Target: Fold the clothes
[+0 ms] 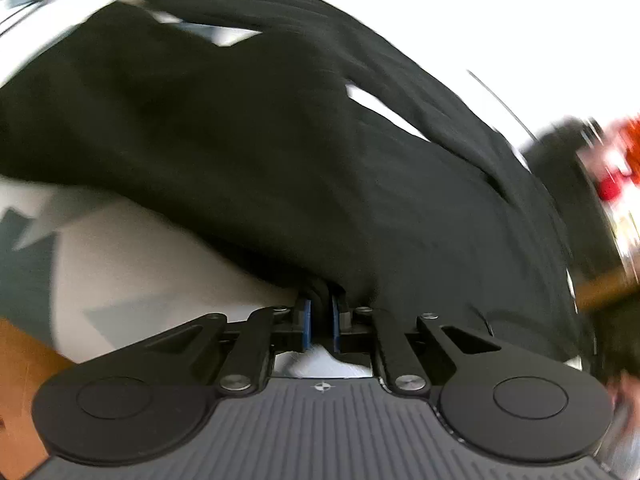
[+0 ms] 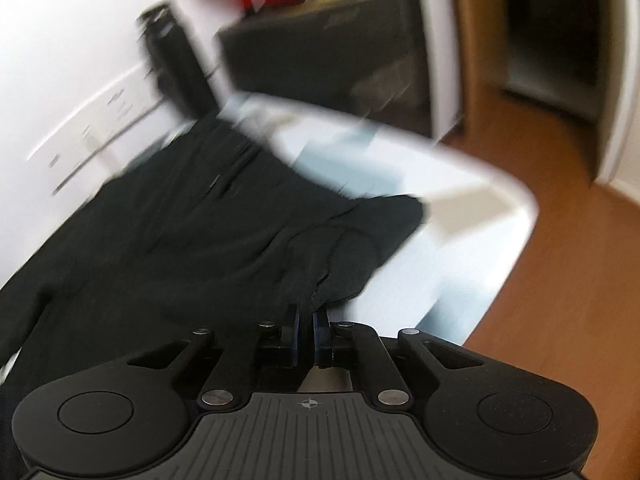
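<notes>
Black garment [image 1: 248, 152] sprawls over the white bed [image 2: 472, 184], long axis running toward the frame's upper left; left gripper [image 1: 320, 320] and right gripper [image 2: 308, 336] each pinch its near edge.

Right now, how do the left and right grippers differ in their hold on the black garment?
The left gripper pinches a flat hem edge, cloth spreading wide above it; the right gripper pinches a bunched, twisted fold. Left's backdrop is white surface; right's shows wooden floor. Both are shut on the black garment.
</notes>
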The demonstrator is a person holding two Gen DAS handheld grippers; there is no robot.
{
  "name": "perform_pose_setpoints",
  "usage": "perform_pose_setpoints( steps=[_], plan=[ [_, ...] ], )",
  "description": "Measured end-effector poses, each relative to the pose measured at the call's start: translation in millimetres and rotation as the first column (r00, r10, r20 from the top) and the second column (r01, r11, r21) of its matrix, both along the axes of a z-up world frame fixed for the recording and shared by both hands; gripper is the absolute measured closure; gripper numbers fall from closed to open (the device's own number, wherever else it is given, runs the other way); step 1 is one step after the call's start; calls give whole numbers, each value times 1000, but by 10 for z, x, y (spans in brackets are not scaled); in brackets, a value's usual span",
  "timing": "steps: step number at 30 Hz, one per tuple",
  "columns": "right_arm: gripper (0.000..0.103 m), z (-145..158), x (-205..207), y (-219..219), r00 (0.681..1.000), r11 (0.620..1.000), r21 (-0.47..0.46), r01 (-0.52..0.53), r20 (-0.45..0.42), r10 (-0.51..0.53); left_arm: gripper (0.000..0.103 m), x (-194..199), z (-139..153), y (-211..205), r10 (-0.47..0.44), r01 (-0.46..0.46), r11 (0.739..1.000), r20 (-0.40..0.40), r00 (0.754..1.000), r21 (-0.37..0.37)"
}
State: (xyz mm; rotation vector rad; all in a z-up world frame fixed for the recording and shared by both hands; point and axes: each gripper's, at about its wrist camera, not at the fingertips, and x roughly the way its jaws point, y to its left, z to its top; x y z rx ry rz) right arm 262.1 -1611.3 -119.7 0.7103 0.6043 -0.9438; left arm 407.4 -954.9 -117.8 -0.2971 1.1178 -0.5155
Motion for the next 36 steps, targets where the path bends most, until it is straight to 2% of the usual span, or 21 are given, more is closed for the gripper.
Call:
perform_pose_setpoints(
  steps=[1,3,4,5,6,7,10,14,16,18,20,21,23,25,27,30,32,36],
  plan=[
    [97,22,-10,-83,1000,1000,-1,27,-12,-27,85,-60,-4,-35,-47,47,999,-3,999,5],
    [95,52,7,-217,996,998,-3,66,-56,-66,72,-148,-11,-12,-78,78,997,-4,997,7],
    [86,68,42,-241,992,996,-13,85,-97,-85,55,-191,-5,36,-66,66,998,4,998,8],
    [67,96,77,-244,983,993,-31,116,-143,-120,44,-238,7,123,-37,37,999,18,999,6],
    [58,134,99,-221,974,988,-48,143,-170,-150,44,-278,25,249,7,-7,1000,35,999,-7],
    [52,187,115,-157,977,989,-59,134,-161,-142,44,-290,39,374,48,-48,999,38,998,-24],
    [54,359,193,78,992,995,-81,64,-106,-72,44,-266,50,723,185,-183,981,34,982,-72],
    [54,592,483,431,994,993,-44,-108,-4,108,44,-115,37,1347,393,-390,914,7,920,-112],
    [57,730,732,658,974,975,-32,-220,47,222,44,-59,16,1591,469,-466,875,-9,883,-131],
    [58,885,1033,923,938,940,-56,-335,76,339,44,-36,-6,1780,506,-502,854,-11,863,-133],
    [60,1024,1348,1258,883,886,-99,-453,84,461,44,-13,-23,1841,511,-508,854,5,859,-114],
    [61,1093,1518,1444,850,851,-124,-511,80,521,44,-2,-32,1871,514,-510,854,12,858,-105],
    [63,1186,1886,1818,760,759,-166,-630,72,646,44,9,-69,1928,519,-514,850,13,855,-112],
    [63,1230,2232,2232,653,650,-204,-732,60,755,44,20,-121,1974,532,-527,840,7,847,-128],
    [63,1211,2561,2654,538,528,-238,-815,26,843,44,74,-194,2009,563,-558,816,-8,826,-150],
    [63,1078,3071,3304,342,324,-247,-913,-32,939,44,126,-255,2010,594,-587,792,-14,805,-169],
    [63,955,3366,3737,196,174,-249,-953,-65,979,44,139,-266,2032,608,-600,781,-6,794,-175],
    [63,615,3844,4558,-88,-126,-223,-967,-172,981,44,147,-299,2067,631,-620,759,-8,776,-201]
  ],
)
